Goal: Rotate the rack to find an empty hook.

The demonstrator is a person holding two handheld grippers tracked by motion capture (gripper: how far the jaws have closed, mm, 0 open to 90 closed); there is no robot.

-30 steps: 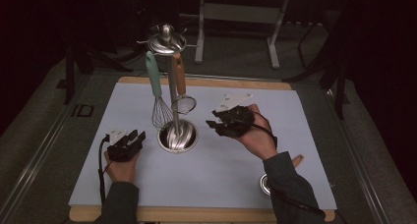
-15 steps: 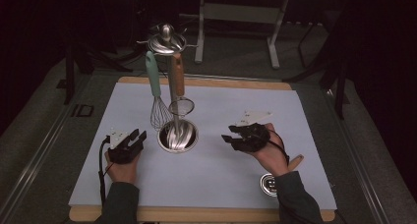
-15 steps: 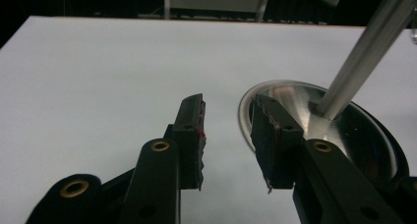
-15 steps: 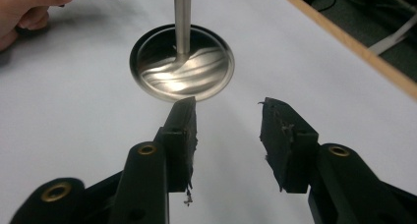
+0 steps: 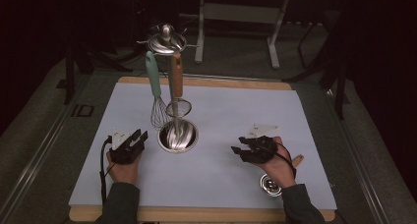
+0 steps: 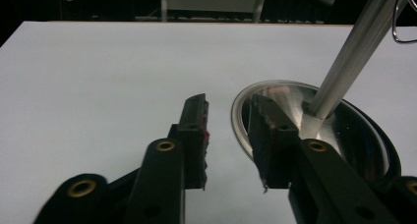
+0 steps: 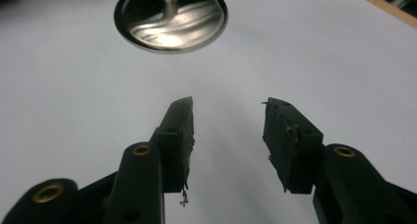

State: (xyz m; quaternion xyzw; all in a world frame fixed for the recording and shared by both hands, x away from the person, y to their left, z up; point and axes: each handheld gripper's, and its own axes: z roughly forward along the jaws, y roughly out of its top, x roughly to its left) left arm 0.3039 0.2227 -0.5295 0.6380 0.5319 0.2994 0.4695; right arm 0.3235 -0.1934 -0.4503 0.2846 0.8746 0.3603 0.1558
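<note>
Utensil stand (image 5: 172,130): mid tabletop (image 5: 246,106), whisk (image 5: 156,111) and strainer (image 5: 178,107) hung | right gripper (image 5: 242,151): drawn back from stand, lowered, fingers widening, empty | left gripper (image 5: 139,137): beside base, fingers narrowing, empty | reading: hanging likely finished, hands retiring.

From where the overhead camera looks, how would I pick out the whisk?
Find the steel utensil stand rising from a shiny round base in the middle of the white mat. Two tools hang from its top. The whisk is the left one, with a pale green handle and wire loops; its neighbour, a strainer, has a wooden handle.
</note>
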